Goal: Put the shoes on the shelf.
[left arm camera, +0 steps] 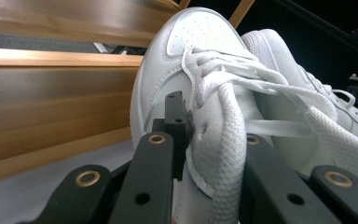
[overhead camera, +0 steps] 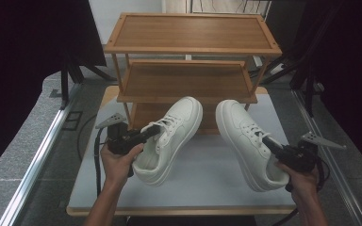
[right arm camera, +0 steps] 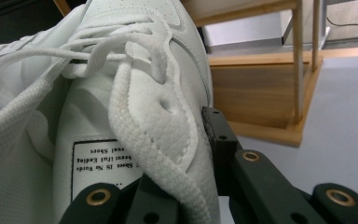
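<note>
Two white lace-up sneakers are held over the white table [overhead camera: 207,183], toes pointing at the wooden shoe rack [overhead camera: 188,47]. My left gripper [overhead camera: 147,133] is shut on the left sneaker [overhead camera: 174,136], at its side wall by the laces. Its jaws [left arm camera: 209,128] pinch the eyelet flap of that sneaker [left arm camera: 191,42], and the other sneaker [left arm camera: 284,56] lies behind it. My right gripper [overhead camera: 272,143] is shut on the right sneaker [overhead camera: 242,132]. One of its fingers [right arm camera: 214,126] presses the outer side of this sneaker [right arm camera: 135,46], while the other is hidden inside by the tongue label.
The rack has three open shelves: top [overhead camera: 191,30], middle [overhead camera: 186,80] and a low one [overhead camera: 146,113] just behind the sneaker toes. Dark curtains flank the table, a metal rail [overhead camera: 37,160] runs along the floor at left, and stand legs sit at the back right.
</note>
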